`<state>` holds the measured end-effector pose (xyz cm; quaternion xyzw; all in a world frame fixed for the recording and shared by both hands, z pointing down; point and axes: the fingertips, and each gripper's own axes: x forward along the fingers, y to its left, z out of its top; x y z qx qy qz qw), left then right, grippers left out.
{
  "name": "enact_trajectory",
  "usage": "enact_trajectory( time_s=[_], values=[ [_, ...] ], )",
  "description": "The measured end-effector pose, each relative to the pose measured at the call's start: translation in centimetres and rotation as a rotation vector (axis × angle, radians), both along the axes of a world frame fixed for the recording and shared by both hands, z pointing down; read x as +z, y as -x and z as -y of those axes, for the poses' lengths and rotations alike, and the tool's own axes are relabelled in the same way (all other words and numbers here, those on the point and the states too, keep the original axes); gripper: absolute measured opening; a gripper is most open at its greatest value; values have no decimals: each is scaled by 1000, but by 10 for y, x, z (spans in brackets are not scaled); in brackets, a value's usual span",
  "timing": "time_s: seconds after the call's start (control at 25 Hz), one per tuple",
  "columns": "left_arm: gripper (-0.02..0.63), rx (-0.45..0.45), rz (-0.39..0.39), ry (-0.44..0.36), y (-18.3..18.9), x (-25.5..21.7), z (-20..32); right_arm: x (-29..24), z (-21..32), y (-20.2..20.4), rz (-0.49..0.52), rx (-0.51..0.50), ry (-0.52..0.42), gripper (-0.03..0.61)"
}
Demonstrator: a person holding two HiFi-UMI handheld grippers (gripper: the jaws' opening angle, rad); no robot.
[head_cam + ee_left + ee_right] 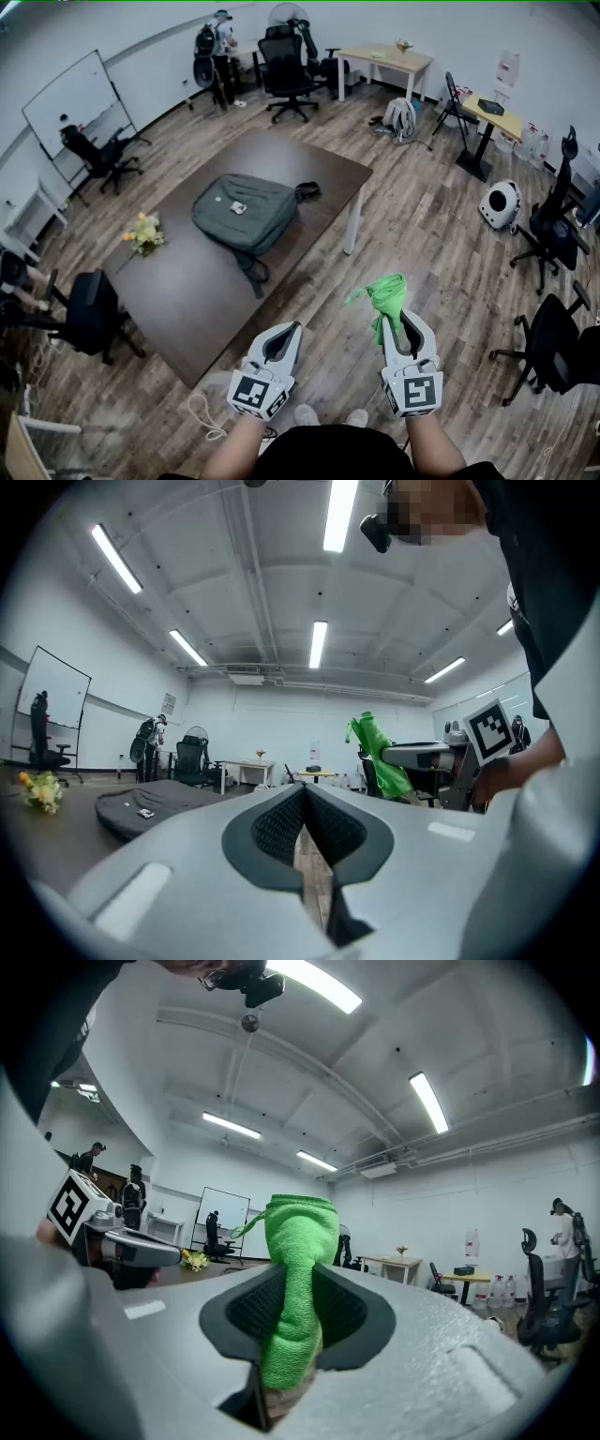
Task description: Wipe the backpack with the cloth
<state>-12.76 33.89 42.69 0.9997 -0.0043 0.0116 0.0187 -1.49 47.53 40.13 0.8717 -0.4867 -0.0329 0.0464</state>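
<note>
Nearest the person, the right gripper [398,323] was clamped on the green cloth [386,298], its jaws pinching the middle of the bunched fabric so that a wad stood up beyond the tips. The left gripper [281,337], just beside it on the left, had its jaws pressed together with nothing between them. Both hung over the floor, short of the table's near corner.

The step in hand looked like the approach. To do it well, the right gripper would need to carry the cloth forward and to the left over the table [187,309], then tip so that the loose wad, not the hard jaws, met the fabric. The empty left gripper could steady the bag against sliding.

The grey-green backpack [246,214] lay flat toward the far half of the table, well apart from both grippers, with its straps trailing toward the near side, where a wipe might snag them. A bunch of flowers [142,232] sat on the left edge, clear of the bag. An office chair [89,314] stood at the table's left. A person [221,42] stood by the far wall.
</note>
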Motion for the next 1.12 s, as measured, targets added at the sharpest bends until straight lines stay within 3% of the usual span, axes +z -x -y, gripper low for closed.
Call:
enact_trajectory(
  time_s=[0.4,0.8,1.12],
  values=[
    [17,7,10,7,4,8,11,8,17,4,9,-15,23,89],
    [17,5,28,6,24,21,38,14,39,20,81,-30,-35,95],
    [17,-44,49,14,1,26,66,16,70,-11,94,-74,-34,95]
  ],
)
